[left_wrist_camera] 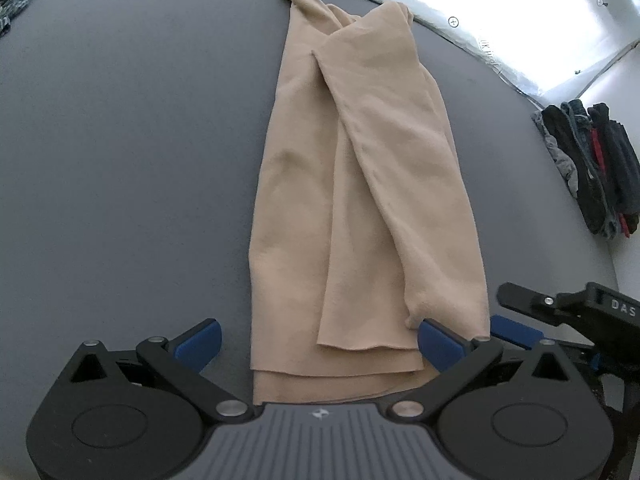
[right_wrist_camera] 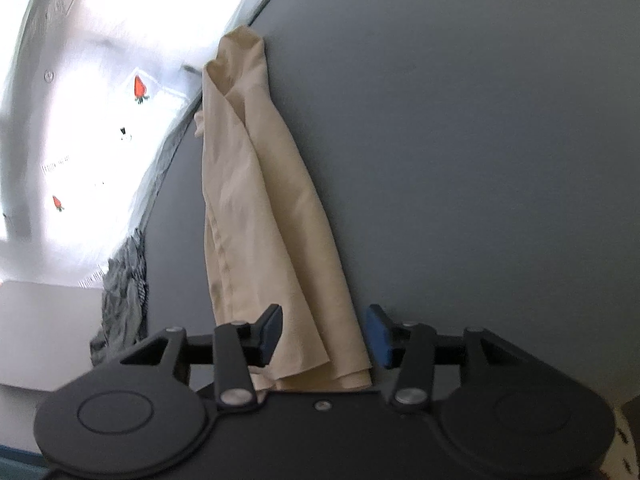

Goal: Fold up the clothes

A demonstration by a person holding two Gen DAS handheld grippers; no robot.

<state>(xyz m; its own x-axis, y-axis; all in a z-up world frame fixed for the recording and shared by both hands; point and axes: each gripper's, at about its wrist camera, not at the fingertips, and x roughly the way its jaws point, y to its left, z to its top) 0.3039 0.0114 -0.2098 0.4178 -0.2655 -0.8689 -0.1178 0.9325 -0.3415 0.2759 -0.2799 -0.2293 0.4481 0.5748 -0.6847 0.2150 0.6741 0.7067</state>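
table: grey table filled most of both views, its far edge curving along the top of the left wrist view and running diagonally up the left side of the right wrist view.
open room: wide bare grey to the left of the beige garment in the left wrist view and to its right in the right wrist view (nothing lay on either stretch).
edges: garment's far end sat right at the table's far edge; a corner of it looked to be over the edge in the right wrist view.
clutter: dark clothes pile at the table's right edge, well apart from the garment; grey crumpled cloth at the edge in the right wrist view, near the right gripper's left finger.
garment: long narrow strip lying flat, folded lengthwise, one layer crossing diagonally over the other; near hem showed stacked layers.
left gripper: jaws spread wide, straddling the near hem, pads touching neither side that I could tell.
right gripper: jaws parted, garment's near corner between them, pads not pressing on it (left pad just beside the fabric, right pad at its edge).
grippers: right gripper's finger sat just beside the left gripper's right finger at the garment's near right corner.
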